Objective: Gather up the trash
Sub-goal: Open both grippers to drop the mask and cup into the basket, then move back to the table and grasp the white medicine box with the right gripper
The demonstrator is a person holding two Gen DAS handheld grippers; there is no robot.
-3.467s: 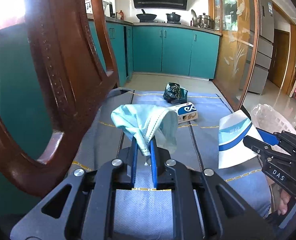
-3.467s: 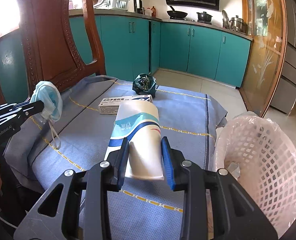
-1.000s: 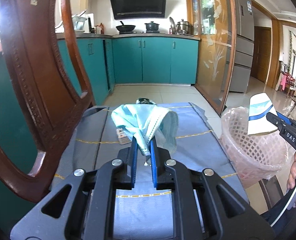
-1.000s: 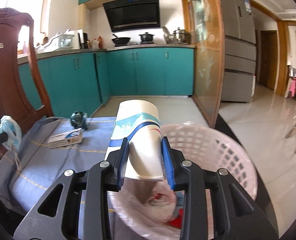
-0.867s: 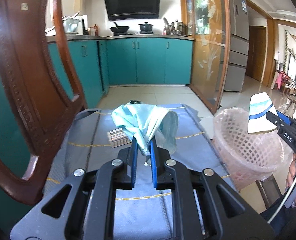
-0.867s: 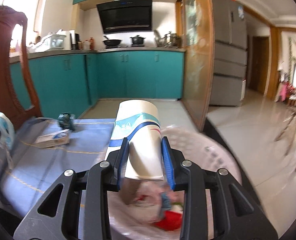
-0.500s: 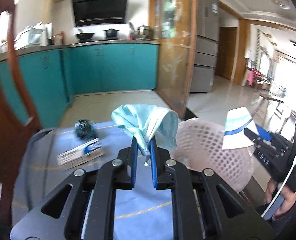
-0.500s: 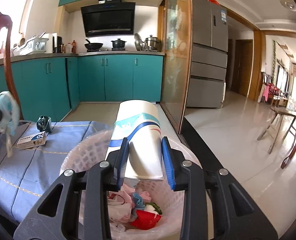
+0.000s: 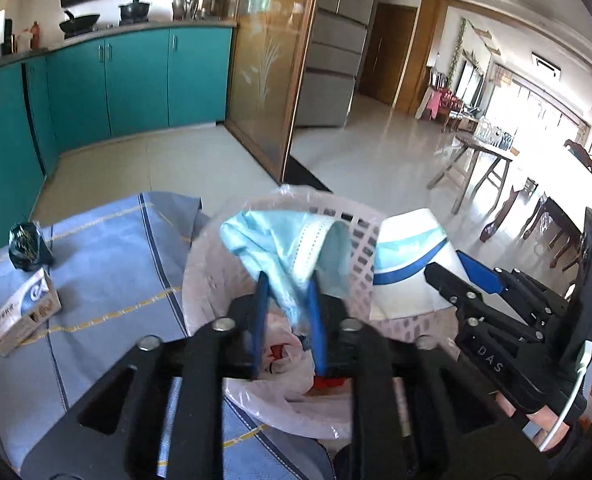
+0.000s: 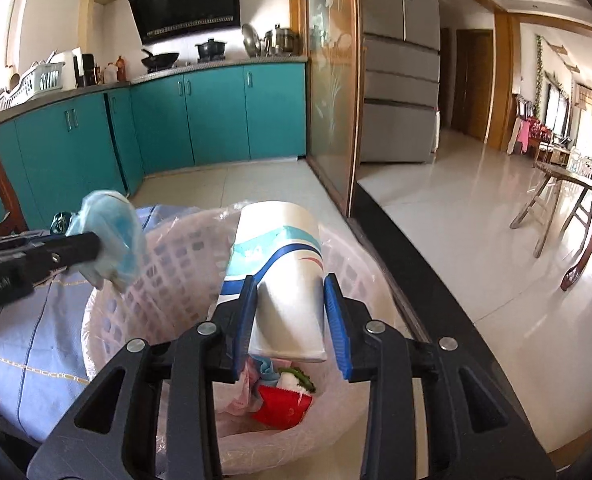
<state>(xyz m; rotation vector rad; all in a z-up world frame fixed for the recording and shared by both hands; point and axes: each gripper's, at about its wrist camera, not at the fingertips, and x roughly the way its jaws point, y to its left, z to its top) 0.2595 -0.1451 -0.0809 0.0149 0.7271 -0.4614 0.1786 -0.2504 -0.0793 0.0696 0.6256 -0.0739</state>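
Both grippers are right over the pink basket (image 10: 168,264) in the lower middle of the frame. The left gripper (image 9: 288,300) has just been opening its jaws, the blue face mask (image 9: 292,248) draped loosely between them. The right gripper (image 10: 292,320) has also just been opening, the paper cup (image 10: 284,276) between its pads, with a gap on the right side.

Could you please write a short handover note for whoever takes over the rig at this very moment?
Left gripper: over the bin, jaws just opening; the blue face mask hangs loosely between them, not yet dropped.
Right gripper: also over the bin, jaws easing apart around the paper cup, which has not yet fallen.
Lined white bin: already holds some trash.
Left to do: let both items fall in, then collect the small box and the dark crumpled wrapper from the blue cloth.
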